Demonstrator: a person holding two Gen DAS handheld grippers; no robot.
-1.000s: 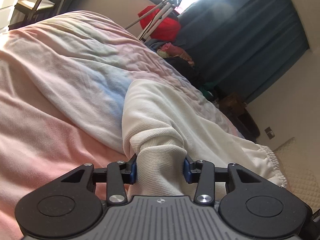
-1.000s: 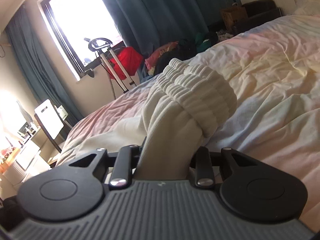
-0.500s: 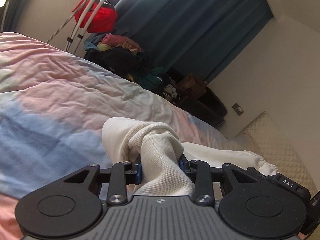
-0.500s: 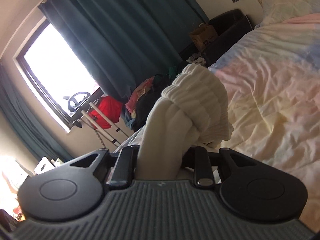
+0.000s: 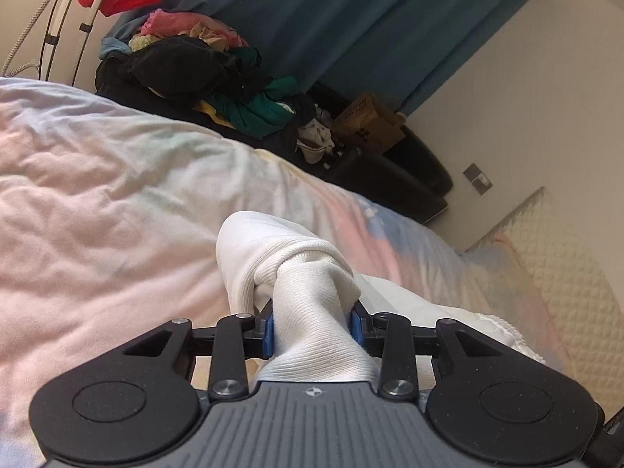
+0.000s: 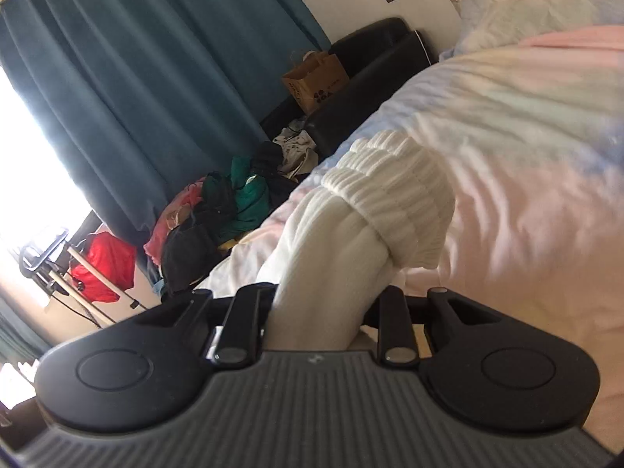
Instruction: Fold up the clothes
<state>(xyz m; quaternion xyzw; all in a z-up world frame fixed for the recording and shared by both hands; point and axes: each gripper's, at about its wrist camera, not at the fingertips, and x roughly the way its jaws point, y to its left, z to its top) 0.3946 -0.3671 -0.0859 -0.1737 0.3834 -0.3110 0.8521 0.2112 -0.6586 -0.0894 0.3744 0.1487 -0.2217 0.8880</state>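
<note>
A white garment (image 5: 273, 257) with ribbed edges lies over a pastel bedspread (image 5: 97, 202). My left gripper (image 5: 312, 323) is shut on a bunched ribbed part of it, held just above the bed. In the right wrist view my right gripper (image 6: 323, 312) is shut on another part of the garment, whose thick ribbed cuff (image 6: 394, 199) folds over beyond the fingers. Both sets of fingertips are mostly hidden by the cloth.
Beside the bed lie a heap of dark and coloured clothes (image 5: 202, 74), a brown paper bag (image 5: 366, 124) and a black sofa (image 5: 390, 179). Teal curtains (image 6: 136, 78) hang behind. A pillow (image 6: 538, 0) lies at the bed's head.
Both grippers have swung with the garment toward the head of the bed. The views turned from the window side to the clothes heap and sofa. Both grips stayed shut.
</note>
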